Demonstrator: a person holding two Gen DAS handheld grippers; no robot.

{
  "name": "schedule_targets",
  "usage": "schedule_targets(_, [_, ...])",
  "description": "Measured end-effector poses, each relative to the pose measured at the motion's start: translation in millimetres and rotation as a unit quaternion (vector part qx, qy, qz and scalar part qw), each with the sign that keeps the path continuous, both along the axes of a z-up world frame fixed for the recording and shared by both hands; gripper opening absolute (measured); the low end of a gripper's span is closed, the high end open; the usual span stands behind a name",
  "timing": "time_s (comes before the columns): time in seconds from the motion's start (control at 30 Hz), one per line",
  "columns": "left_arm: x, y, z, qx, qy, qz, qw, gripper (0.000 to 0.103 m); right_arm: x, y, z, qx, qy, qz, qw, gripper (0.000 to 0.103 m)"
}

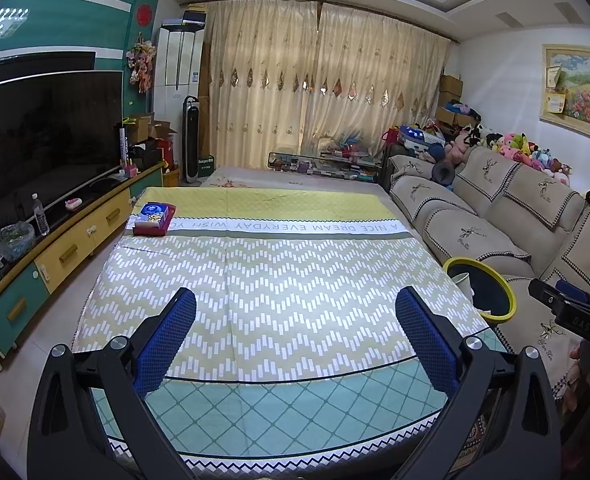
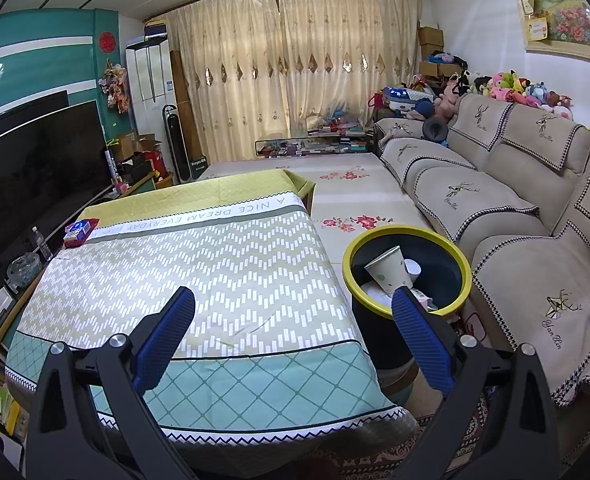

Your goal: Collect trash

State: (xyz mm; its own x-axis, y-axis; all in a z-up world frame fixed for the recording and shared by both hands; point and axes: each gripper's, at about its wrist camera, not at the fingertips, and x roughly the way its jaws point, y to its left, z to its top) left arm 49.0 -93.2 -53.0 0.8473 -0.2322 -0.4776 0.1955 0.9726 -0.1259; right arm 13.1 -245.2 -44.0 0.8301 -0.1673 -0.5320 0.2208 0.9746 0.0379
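A dark bin with a yellow rim [image 2: 407, 236] [image 1: 509, 292] stands on the floor between the table and the sofa. Inside it lie a white paper cup [image 2: 389, 270], a smaller cup and other scraps. My right gripper [image 2: 293, 300] is open and empty, its left finger over the tablecloth and its right fingertip [image 2: 405, 304] at the bin's near rim. My left gripper [image 1: 295, 300] is open and empty above the middle of the chevron tablecloth [image 1: 279, 280]. A red box with a blue tissue pack [image 1: 153, 218] [image 2: 79, 232] sits at the table's far left corner.
A beige sofa [image 2: 507, 208] with plush toys runs along the right. A TV [image 1: 47, 136] on a teal and yellow cabinet [image 1: 67, 252] lines the left wall, with a water bottle [image 1: 41, 214] on it. The other gripper's black body [image 1: 571, 312] shows at the left view's right edge.
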Motion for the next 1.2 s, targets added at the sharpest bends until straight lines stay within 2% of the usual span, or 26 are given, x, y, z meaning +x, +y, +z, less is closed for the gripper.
schedule_targets(1.2, [4.5,-4.9,-4.1,0.002,0.007,-0.001,1.0,0.098,2.3,-3.0,-6.0,0.006,0.008,0.002,1.0,0.094])
